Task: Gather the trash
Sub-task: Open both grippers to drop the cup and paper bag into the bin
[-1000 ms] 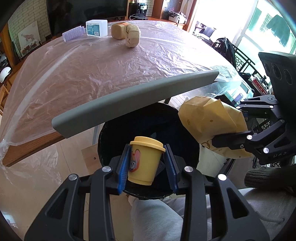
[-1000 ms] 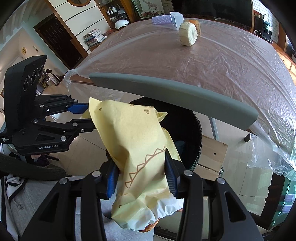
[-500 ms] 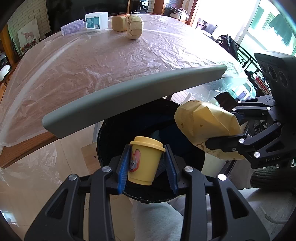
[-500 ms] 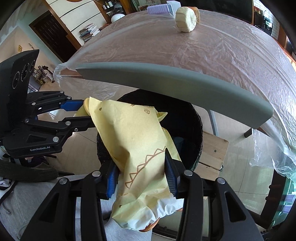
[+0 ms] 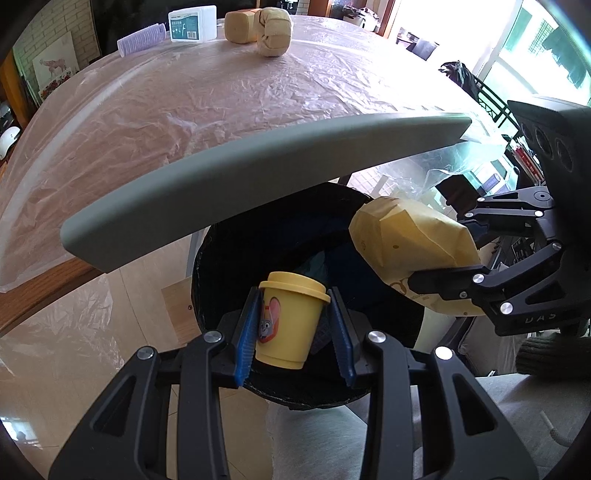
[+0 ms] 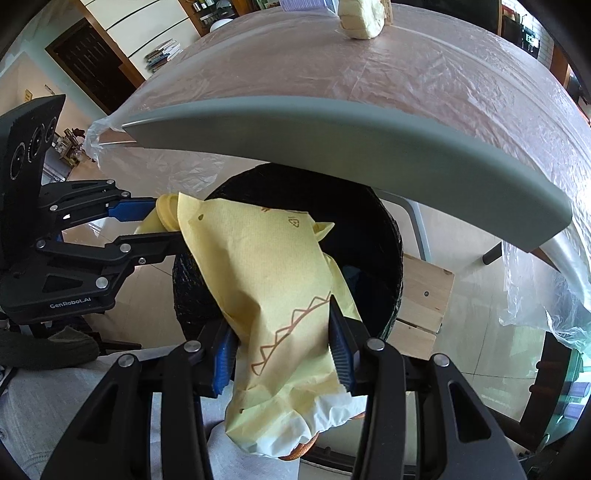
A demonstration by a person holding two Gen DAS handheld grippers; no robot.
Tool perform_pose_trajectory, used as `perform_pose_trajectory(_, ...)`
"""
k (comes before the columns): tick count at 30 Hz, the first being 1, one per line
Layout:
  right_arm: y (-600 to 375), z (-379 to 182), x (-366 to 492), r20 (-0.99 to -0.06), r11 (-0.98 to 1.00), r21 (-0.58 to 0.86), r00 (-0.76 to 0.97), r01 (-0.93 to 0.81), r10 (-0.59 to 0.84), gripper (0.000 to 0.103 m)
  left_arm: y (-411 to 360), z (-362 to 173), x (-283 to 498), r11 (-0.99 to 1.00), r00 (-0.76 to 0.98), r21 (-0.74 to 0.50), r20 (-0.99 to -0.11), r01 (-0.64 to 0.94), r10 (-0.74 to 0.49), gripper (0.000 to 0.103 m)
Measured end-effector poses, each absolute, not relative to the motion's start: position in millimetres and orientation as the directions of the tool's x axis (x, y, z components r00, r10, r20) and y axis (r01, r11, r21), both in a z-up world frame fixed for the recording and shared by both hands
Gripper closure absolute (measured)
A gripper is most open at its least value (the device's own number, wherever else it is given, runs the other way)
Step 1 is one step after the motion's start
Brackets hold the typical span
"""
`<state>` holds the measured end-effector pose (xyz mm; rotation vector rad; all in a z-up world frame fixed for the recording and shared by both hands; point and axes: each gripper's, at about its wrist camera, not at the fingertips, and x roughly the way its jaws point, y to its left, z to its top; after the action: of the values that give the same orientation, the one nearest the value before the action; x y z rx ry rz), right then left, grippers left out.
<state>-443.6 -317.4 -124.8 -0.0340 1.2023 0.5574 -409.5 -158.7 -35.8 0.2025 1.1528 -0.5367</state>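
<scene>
My left gripper [image 5: 295, 332] is shut on a small yellow lidded cup [image 5: 290, 321] with a cartoon sticker and holds it upright over the near rim of a black round bin [image 5: 229, 266]. My right gripper [image 6: 282, 350] is shut on a yellow paper bag [image 6: 273, 295] that hangs over the same bin [image 6: 388, 251]. In the left wrist view the bag [image 5: 410, 247] and right gripper [image 5: 443, 258] sit at the bin's right rim. In the right wrist view the left gripper [image 6: 162, 229] holds the cup [image 6: 166, 218] at the bin's left rim.
A grey chair back [image 5: 258, 177] arcs above the bin. Beyond it stands a table under plastic sheeting [image 5: 184, 103] with two tan paper rolls [image 5: 275, 31], a white box [image 5: 192, 24] and a purple comb [image 5: 142, 38]. A wooden board [image 6: 424, 295] lies beside the bin.
Both grippers have shifted slightly forward over the bin, still holding the cup and the bag. The bag has come closer to the bin's opening.
</scene>
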Motion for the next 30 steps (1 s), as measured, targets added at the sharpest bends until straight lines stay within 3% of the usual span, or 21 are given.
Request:
perform_pose_trajectory(24, -316.6, -145.5, -434.9, -0.909, 0.885, 0.257, 0.213, -0.387, 0.357, 0.058, -161.7, -43.6, -401.9, 0.848, 0.269, -0.141, -0.910, 0.512, -0.314, 0.065)
perform_pose_trajectory(25, -317.3, -144.9, -435.3, -0.908, 0.886, 0.260, 0.214, -0.384, 0.360, 0.057, -160.7, -42.7, -401.8, 0.841, 0.259, -0.168, -0.904, 0.514, -0.339, 0.063)
perform_pose_trajectory(26, -318.7, -144.1, -435.5, -0.906, 0.887, 0.264, 0.216, -0.380, 0.363, 0.047, -159.8, -41.9, -401.6, 0.839, 0.256, -0.181, -0.901, 0.513, -0.351, 0.058)
perform_pose_trajectory(27, -320.4, -143.2, -435.7, -0.905, 0.888, 0.267, 0.220, -0.373, 0.364, 0.036, -159.1, -40.6, -402.1, 0.843, 0.267, -0.173, -0.899, 0.510, -0.346, 0.039)
perform_pose_trajectory(28, -322.8, -141.7, -436.7, -0.902, 0.890, 0.273, 0.224, -0.365, 0.369, 0.034, -158.1, -38.3, -403.1, 0.847, 0.287, -0.158, -0.896, 0.508, -0.339, 0.031)
perform_pose_trajectory(30, -326.8, -138.7, -438.3, -0.899, 0.889, 0.284, 0.223, -0.359, 0.377, 0.033, -157.0, -35.5, -403.5, 0.845, 0.287, -0.161, -0.894, 0.510, -0.344, 0.031)
